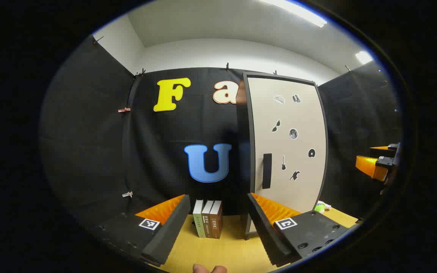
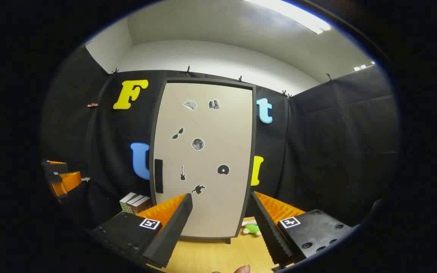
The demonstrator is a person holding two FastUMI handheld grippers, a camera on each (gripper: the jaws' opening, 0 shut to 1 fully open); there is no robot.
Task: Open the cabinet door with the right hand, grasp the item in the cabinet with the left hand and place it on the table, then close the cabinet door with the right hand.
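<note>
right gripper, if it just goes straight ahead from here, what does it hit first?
Probably the closed cabinet door: the right gripper points at its lower half, to the right of the dark handle, fingers open. Nothing shows in between above the table. Depth is hard to judge through the fisheye.

This is a staged recording booth, not a lived-in home. Black cloth [image 2: 336, 144] is hung as walls on three sides and clipped along its top edge, with plain white room walls and a ceiling strip light [image 2: 290, 15] showing above it. A lone cabinet [image 2: 203, 159] with small stickers on its shut door stands on a wooden counter [image 1: 222, 250], with three books [image 1: 208, 223] to its left and a green toy [image 2: 252, 228] near its right.
</note>
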